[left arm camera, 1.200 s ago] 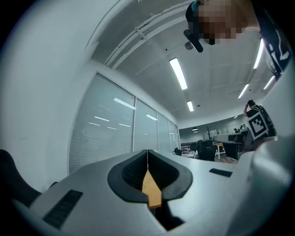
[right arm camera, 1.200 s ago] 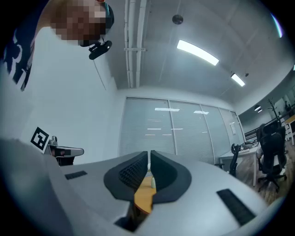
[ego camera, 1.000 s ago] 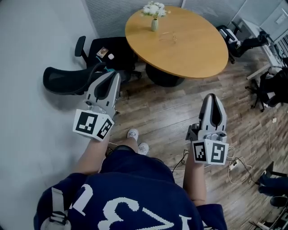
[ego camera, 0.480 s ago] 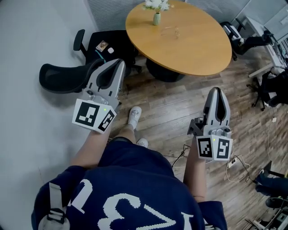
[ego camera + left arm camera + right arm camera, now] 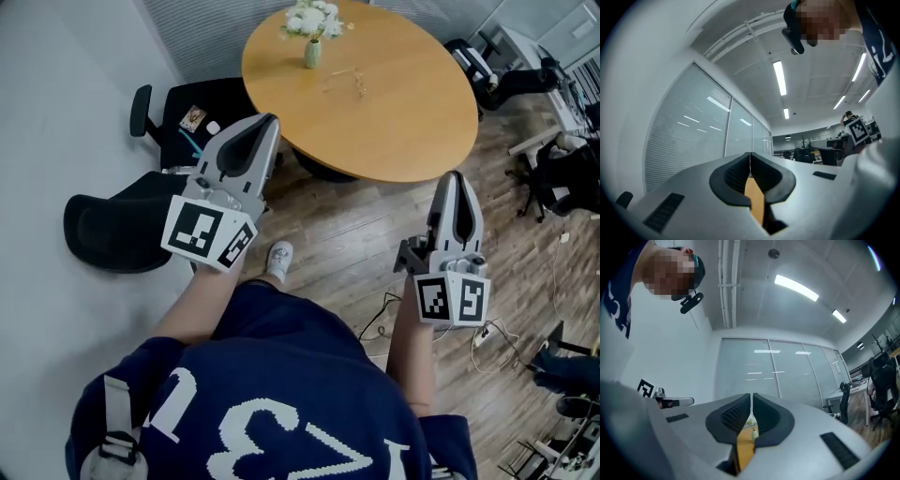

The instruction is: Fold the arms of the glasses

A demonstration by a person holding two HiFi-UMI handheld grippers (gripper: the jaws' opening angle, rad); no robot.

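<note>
The glasses lie open on the round wooden table, thin-framed and small, just right of a vase of white flowers. Both grippers are held in the air well short of the table, above the wooden floor. My left gripper points toward the table's near-left edge with its jaws shut and nothing between them. My right gripper hangs below the table's near-right edge, also shut and empty. In the left gripper view the left gripper shows closed pads; in the right gripper view the right gripper does too.
Black office chairs stand at the left, one beside my left arm and another against the wall by the table. More chairs and desks crowd the right. Cables lie on the floor at lower right.
The view has moved closer to the table and the person's feet have stepped forward. Both grippers stay shut and have lifted slightly toward the table's edge.
</note>
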